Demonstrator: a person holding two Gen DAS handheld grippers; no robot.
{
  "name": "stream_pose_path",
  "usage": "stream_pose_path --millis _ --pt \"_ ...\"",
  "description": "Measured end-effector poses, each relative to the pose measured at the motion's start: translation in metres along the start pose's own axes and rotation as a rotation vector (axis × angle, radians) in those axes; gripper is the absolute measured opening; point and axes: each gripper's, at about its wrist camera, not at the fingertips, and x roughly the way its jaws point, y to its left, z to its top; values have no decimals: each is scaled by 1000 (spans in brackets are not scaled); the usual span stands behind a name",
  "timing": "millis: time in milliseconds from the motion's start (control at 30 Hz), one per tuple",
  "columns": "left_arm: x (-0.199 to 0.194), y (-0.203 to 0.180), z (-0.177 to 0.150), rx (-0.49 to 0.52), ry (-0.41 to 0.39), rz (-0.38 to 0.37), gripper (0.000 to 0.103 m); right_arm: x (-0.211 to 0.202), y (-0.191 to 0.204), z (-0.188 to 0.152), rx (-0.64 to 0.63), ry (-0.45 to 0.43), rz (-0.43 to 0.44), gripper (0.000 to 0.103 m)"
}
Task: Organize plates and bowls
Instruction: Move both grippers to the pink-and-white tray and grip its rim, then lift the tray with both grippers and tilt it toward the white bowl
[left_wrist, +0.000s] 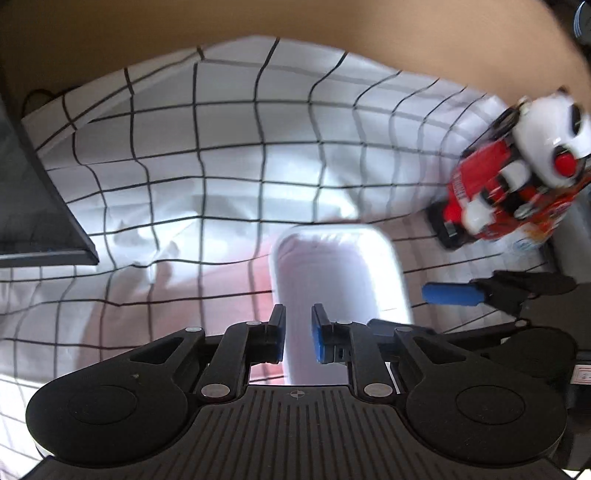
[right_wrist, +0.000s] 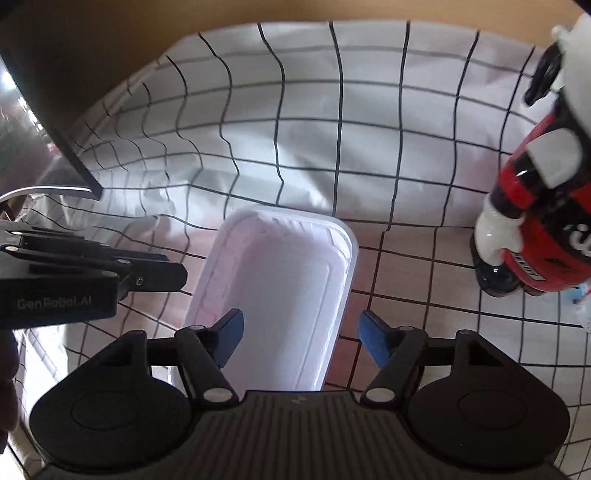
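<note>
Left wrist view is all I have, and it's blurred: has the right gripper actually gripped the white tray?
Observer: No. The right wrist view shows the right gripper open and straddling the white tray's right long rim, with one finger over the tray and the other over the checked cloth.
Operator: Anything on the tray?
Observer: Nothing shows on it, and the sharper view reveals a stepped rim.
Operator: Is the panda figure close to it?
Observer: The panda figure stands upright on the cloth, clearly apart from the tray.
</note>
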Motion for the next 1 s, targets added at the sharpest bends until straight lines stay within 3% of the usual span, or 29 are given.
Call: stream_pose_path --millis 133,200,300,467,700,800,1000 --pt "14 3 1 15 8 102 18 14 -1 1 5 42 18 49" --pt "18 10 2 5 17 104 19 19 -3 1 6 57 22 39" --pt "24 17 0 -3 39 90 19 24 -5 -2 17 79 34 34" --pt "32 21 -1 -48 76 -46 23 33 -5 -8 21 118 45 34" --pt "50 21 -3 -54 133 31 24 34 -3 -10 7 123 54 25" --pt "52 28 -3 -110 138 -50 27 27 -1 -10 -1 114 65 24" --pt "13 23 0 -96 49 -72 26 -2 1 -8 -2 53 72 24"
